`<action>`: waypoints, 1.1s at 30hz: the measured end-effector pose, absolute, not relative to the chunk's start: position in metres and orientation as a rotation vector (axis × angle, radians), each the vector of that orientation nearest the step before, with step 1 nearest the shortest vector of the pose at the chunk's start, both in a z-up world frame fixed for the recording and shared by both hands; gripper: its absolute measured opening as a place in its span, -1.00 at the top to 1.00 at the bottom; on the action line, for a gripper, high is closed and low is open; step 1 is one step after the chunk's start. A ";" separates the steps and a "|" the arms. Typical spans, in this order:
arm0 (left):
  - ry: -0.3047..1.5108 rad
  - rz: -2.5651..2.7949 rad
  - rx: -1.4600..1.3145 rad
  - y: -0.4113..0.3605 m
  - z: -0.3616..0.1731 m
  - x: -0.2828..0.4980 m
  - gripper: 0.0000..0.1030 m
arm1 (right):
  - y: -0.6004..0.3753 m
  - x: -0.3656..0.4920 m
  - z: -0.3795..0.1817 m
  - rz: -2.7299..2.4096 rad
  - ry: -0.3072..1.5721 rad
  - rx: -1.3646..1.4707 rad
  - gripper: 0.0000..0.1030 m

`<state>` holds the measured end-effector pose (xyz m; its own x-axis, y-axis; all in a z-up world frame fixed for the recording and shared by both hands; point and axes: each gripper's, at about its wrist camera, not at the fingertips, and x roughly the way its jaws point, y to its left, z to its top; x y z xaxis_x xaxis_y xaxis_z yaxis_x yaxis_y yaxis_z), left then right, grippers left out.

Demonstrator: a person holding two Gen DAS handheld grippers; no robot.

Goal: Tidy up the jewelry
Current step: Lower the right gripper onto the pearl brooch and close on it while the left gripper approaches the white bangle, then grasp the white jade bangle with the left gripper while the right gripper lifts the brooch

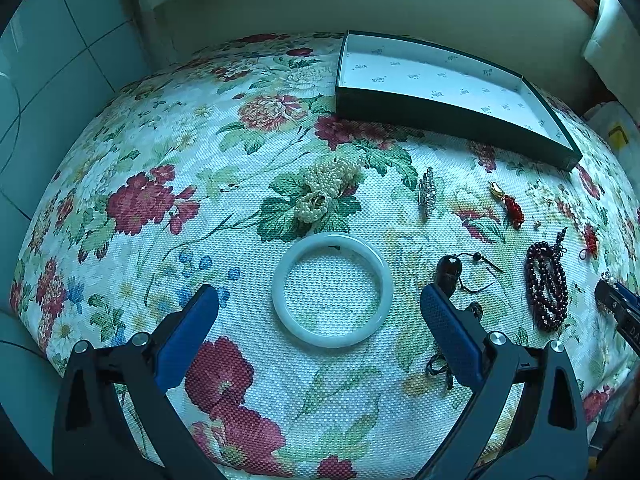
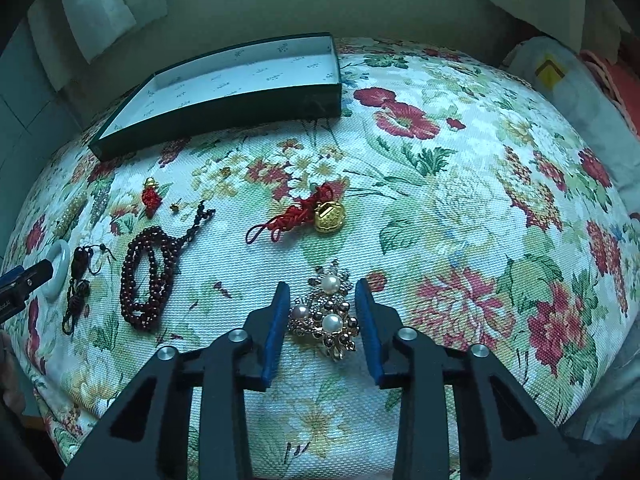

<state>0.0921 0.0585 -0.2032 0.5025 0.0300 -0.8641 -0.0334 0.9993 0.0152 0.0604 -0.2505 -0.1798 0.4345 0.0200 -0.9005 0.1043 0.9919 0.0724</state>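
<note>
Right gripper [image 2: 322, 320]: I am straddling the pearl brooch cluster [image 2: 326, 314], my jaws partly open; the blue pads [image 2: 276, 328] are sitting just beside its edges, and I cannot tell whether they are pressing on it yet.
Left gripper [image 1: 320, 308]: I am holding it wide open over the pale jade bangle [image 1: 332, 290], gripping nothing.
Step in hand: I am judging this to be the pick of the brooch cluster, which is lying flat on the floral tablecloth [image 2: 460, 208].
Doing it well: I am wanting the pads low, catching the metal frame rather than the round pearls, which would likely slip; closing gently, since the petals look thin and could snag the woven cloth.
Near neighbours: the gold lock charm on red cord [image 2: 320, 214] is lying beyond my fingers, apart from the brooch; the dark red bead strand [image 2: 146, 276] is lying to the left, clear of my path.
Destination: the green box [image 2: 224, 116] is standing open at the far edge, nothing showing in it, well apart from the brooch.
Progress: I am reckoning the sorting barely begun, as every piece I am seeing is lying on the cloth.
</note>
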 end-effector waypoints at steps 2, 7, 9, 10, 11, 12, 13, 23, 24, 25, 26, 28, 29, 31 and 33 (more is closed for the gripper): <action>1.044 0.039 -0.003 0.059 -0.204 0.092 -0.95 | -0.249 0.060 -0.177 -0.046 1.113 0.116 0.45; 1.043 0.040 -0.003 0.060 -0.204 0.093 -0.95 | -0.247 0.062 -0.170 -0.043 1.087 0.117 0.63; 1.044 0.038 -0.003 0.059 -0.204 0.092 -0.95 | -0.246 0.063 -0.166 -0.042 1.070 0.110 0.72; 1.046 0.037 -0.004 0.060 -0.204 0.093 -0.95 | -0.245 0.063 -0.166 -0.044 1.070 0.102 0.72; 1.048 0.037 -0.004 0.060 -0.205 0.092 -0.95 | -0.245 0.064 -0.167 -0.041 1.074 0.099 0.72; 1.050 0.036 -0.003 0.060 -0.206 0.092 -0.95 | -0.245 0.064 -0.167 -0.043 1.071 0.102 0.72; 1.052 0.036 -0.004 0.060 -0.206 0.092 -0.95 | -0.244 0.064 -0.167 -0.042 1.071 0.103 0.72; 1.062 0.061 0.000 0.065 -0.210 0.098 -0.95 | -0.243 0.066 -0.168 -0.028 1.069 0.107 0.72; 1.062 0.067 -0.001 0.067 -0.211 0.099 -0.95 | -0.242 0.066 -0.168 -0.026 1.069 0.107 0.72; 1.063 0.072 0.000 0.068 -0.212 0.099 -0.95 | -0.242 0.066 -0.168 -0.024 1.069 0.108 0.72; 1.067 0.075 0.003 0.069 -0.213 0.101 -0.95 | -0.242 0.066 -0.168 -0.024 1.069 0.109 0.72; 1.073 0.064 -0.003 0.070 -0.216 0.102 -0.95 | -0.242 0.067 -0.168 -0.022 1.069 0.109 0.72; 1.074 0.061 0.000 0.069 -0.217 0.103 -0.95 | -0.242 0.067 -0.168 -0.022 1.069 0.109 0.72; 1.074 0.051 0.014 0.066 -0.219 0.105 -0.95 | -0.242 0.067 -0.168 -0.022 1.068 0.111 0.72; 1.086 0.044 0.025 0.064 -0.223 0.107 -0.95 | -0.242 0.068 -0.168 -0.022 1.068 0.111 0.72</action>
<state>0.1070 0.0644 -0.2226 0.4651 0.0485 -0.8840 -0.0238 0.9988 0.0422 0.0677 -0.2419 -0.1680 0.4819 0.0357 -0.8755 0.0719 0.9942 0.0801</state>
